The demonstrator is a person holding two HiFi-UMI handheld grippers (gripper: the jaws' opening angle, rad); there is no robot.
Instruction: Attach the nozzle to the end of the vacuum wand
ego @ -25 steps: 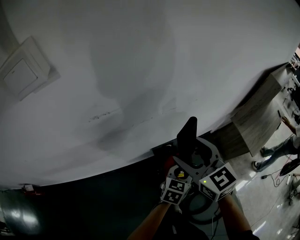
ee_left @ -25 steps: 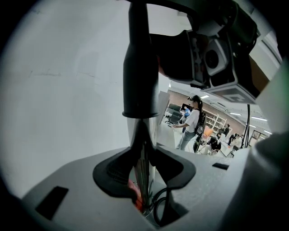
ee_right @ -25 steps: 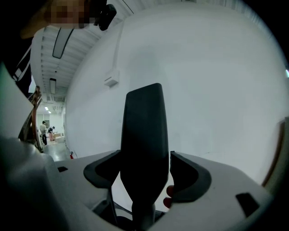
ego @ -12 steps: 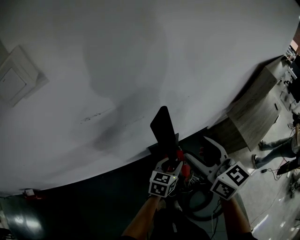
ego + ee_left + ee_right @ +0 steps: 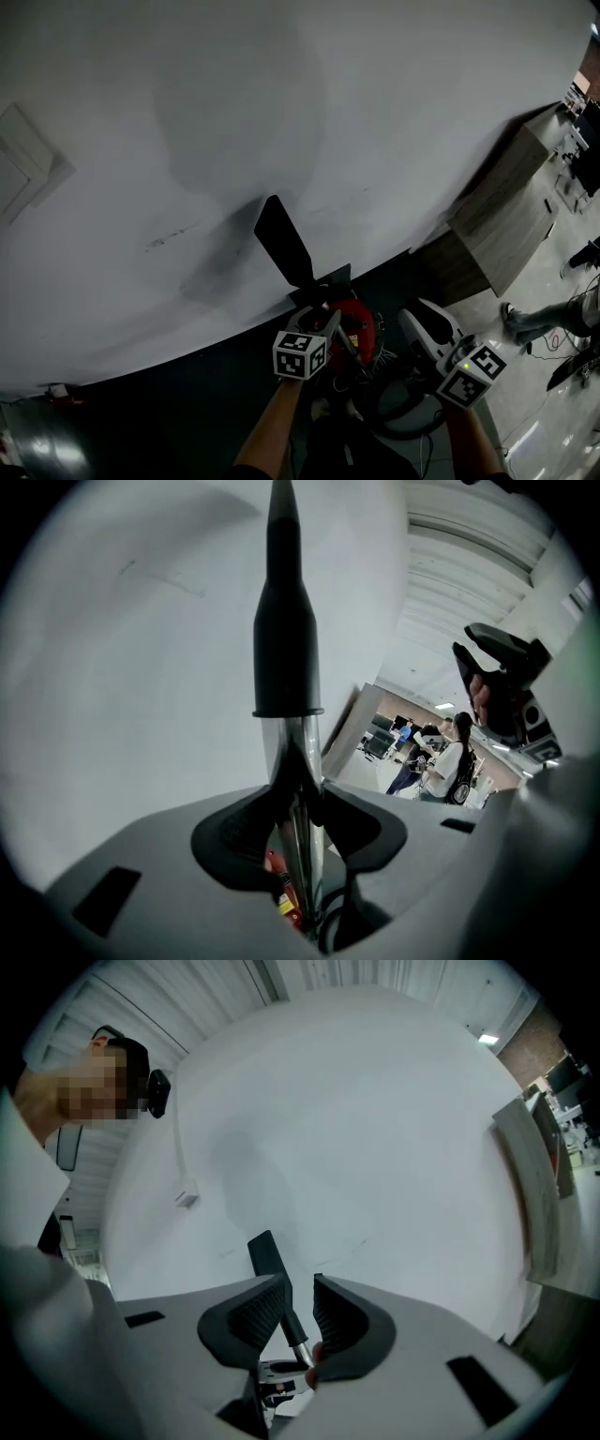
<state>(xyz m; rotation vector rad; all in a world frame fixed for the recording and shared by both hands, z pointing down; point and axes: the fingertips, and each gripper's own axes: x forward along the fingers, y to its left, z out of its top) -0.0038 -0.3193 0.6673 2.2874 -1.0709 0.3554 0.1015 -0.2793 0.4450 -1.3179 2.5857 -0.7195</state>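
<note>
Near the bottom of the head view, the left gripper [image 5: 323,323] held the shiny metal wand [image 5: 302,761]. Its jaws were closed tight on the tube, with one pad on each side. The black nozzle [image 5: 284,242] sat on the far end of the wand, with its round collar over the shiny tube. It pointed up and to the left in front of the white wall [image 5: 281,94]. The nozzle was wide at the collar and thin at its tip. The right gripper [image 5: 417,323] was off to the right, well apart from the wand. Its jaws had just been closing and had only a small gap between them, with nothing in the gap. Through that gap, in the right gripper view, the nozzle [image 5: 265,1255] showed farther off. Just right of the left gripper sat the red vacuum body [image 5: 354,323], low by the dark floor [image 5: 141,412]. A wooden cabinet [image 5: 497,234] stood against the wall at the far right. A white square plate [image 5: 19,173] was on the wall at the far left.
</note>
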